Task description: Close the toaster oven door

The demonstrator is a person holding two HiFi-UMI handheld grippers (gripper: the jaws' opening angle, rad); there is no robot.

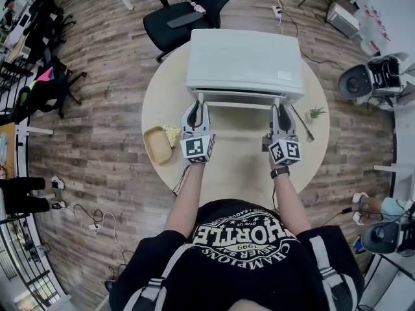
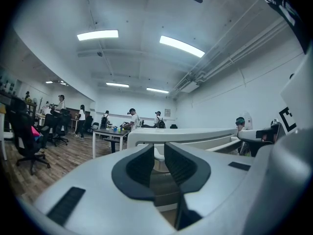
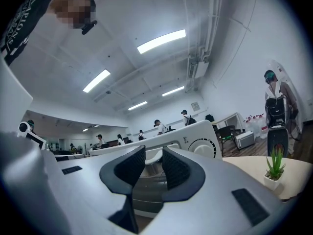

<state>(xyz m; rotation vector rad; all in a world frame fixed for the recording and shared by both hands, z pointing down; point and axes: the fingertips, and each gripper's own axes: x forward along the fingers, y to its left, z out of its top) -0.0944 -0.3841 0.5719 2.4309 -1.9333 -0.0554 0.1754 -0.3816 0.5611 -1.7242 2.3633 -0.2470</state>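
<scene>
Head view steeply down; gripper views low, close; all share toaster oven [image 1: 245, 63].

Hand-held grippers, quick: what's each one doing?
Left hand-held gripper: jaws slightly apart, oven door handle between them; grip unclear.
Right hand-held gripper: jaws slightly apart, handle between them; grip unclear.

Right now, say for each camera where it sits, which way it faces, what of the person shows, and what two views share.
Head view: on the person's head, steeply down at the toaster oven on the table; shirt, forearms, left hand-held gripper, right hand-held gripper show.
Left gripper view: rides that hand-held gripper, tilted up past its jaws at the oven and ceiling.
Right gripper view: likewise; the person's shirt shows.
Shared: head and right views catch the potted plant.
</scene>
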